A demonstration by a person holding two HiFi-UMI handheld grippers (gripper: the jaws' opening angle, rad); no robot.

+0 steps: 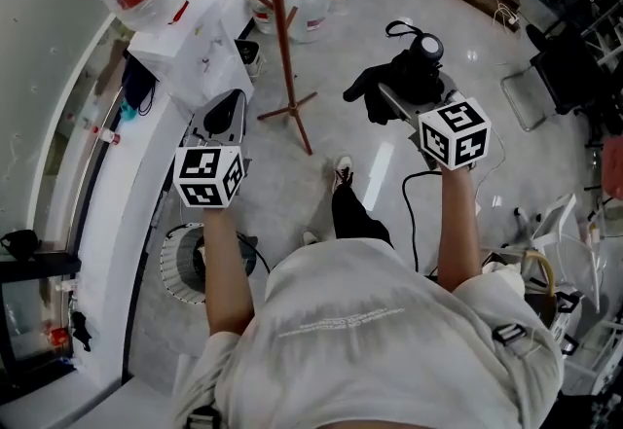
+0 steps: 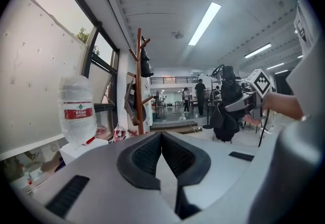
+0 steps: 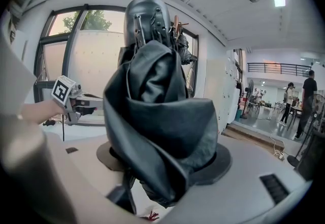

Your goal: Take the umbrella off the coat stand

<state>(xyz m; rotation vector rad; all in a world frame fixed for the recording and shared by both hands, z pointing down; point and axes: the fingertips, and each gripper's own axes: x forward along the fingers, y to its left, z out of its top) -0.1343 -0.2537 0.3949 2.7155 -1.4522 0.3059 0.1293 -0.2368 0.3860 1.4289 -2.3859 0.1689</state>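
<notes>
Right tool point(image 1: 397, 98) pinches the folded umbrella point(image 3: 157, 116), clear of the stand point(image 1: 282, 28) ahead-left of it. Left tool point(image 2: 161, 141) is pressed together, empty. Grip firmly; steer loose cloth away from pegs.

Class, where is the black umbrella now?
Head view, right of centre: umbrella gripped in the right claw, clear of the coat stand to its left.

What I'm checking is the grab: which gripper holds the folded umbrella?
The right gripper: its jaws are clamped on the black folded umbrella. The left gripper has its jaws together with nothing between them.
</notes>
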